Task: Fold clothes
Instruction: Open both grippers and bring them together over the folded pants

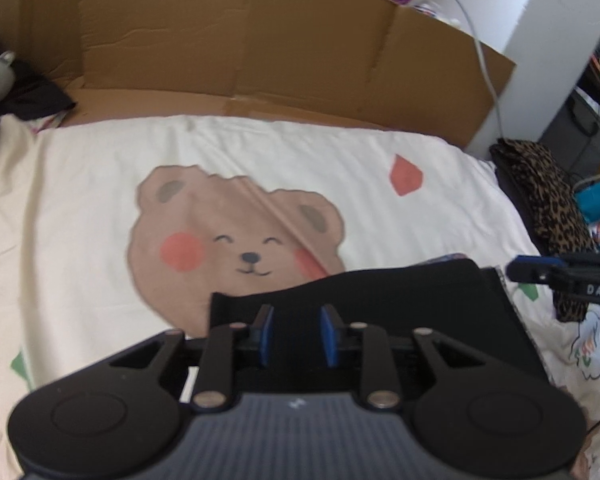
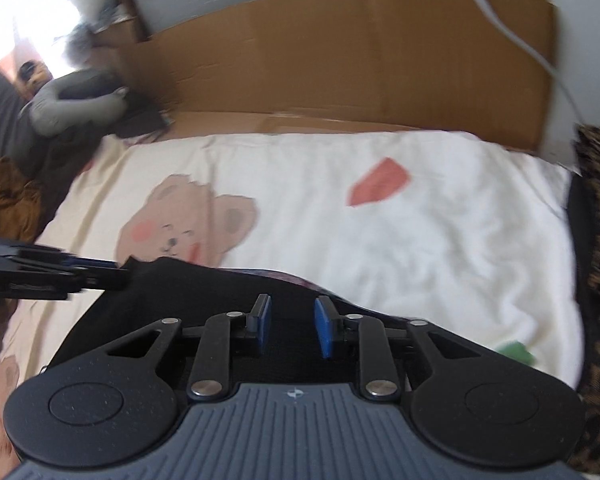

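The bear-print sheet (image 1: 100, 168) covers the bed, and the black garment (image 1: 400, 300) lies on it just below the bear's face, flat and already partly folded (a patterned edge peeks out at its far side). It looks soft, light and limp, so I would pinch it at a corner or hem. The left gripper (image 1: 296, 334) and right gripper (image 2: 290, 326) hover above it, both with fingers a little apart and holding nothing.

Both wrist views sit low over the bed, looking forward along each tool toward the cardboard wall (image 1: 260, 40) at the far side. Left view faces the bear print (image 1: 228, 240) head-on; right view sits further right. Shared: bear-print sheet (image 2: 420, 240), cardboard wall, black garment (image 1: 400, 292) close below.
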`<control>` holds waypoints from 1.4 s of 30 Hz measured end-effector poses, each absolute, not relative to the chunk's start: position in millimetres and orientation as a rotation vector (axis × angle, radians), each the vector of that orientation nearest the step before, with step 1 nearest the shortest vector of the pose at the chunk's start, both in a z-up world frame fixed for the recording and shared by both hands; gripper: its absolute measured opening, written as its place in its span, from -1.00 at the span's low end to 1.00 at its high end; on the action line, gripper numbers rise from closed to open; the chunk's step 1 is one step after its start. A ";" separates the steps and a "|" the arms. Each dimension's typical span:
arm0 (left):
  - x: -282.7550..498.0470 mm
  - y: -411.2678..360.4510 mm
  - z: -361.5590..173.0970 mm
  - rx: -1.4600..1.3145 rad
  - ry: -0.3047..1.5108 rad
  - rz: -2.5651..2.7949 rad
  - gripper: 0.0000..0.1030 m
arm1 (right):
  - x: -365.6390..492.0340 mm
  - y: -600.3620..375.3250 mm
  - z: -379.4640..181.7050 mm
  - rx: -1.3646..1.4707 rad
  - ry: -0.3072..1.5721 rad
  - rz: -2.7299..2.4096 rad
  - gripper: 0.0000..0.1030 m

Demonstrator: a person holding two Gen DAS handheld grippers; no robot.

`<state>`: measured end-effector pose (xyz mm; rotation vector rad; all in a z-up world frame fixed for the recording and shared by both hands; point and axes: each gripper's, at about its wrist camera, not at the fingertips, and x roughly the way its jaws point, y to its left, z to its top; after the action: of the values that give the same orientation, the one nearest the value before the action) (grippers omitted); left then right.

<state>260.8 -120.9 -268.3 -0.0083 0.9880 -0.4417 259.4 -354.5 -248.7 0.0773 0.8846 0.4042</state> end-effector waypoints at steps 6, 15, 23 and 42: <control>256.9 -157.2 -278.9 0.018 0.977 -0.541 -0.74 | 267.6 -325.3 -264.7 0.022 0.898 0.437 -0.46; 263.4 -170.2 -305.5 0.058 0.995 -0.550 -0.76 | 277.6 -319.7 -289.8 -0.018 0.928 0.440 -0.50; 263.1 -167.2 -293.6 0.029 0.980 -0.550 -0.81 | 280.2 -322.5 -287.0 -0.004 0.934 0.446 -0.50; 253.1 -176.7 -306.7 0.068 0.969 -0.647 -0.83 | 191.2 -355.7 -286.2 -0.047 0.972 0.452 -0.27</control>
<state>253.1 -176.7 -306.7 0.0675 0.9690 -0.6475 191.2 -355.7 -286.2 -0.0469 0.9716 0.4524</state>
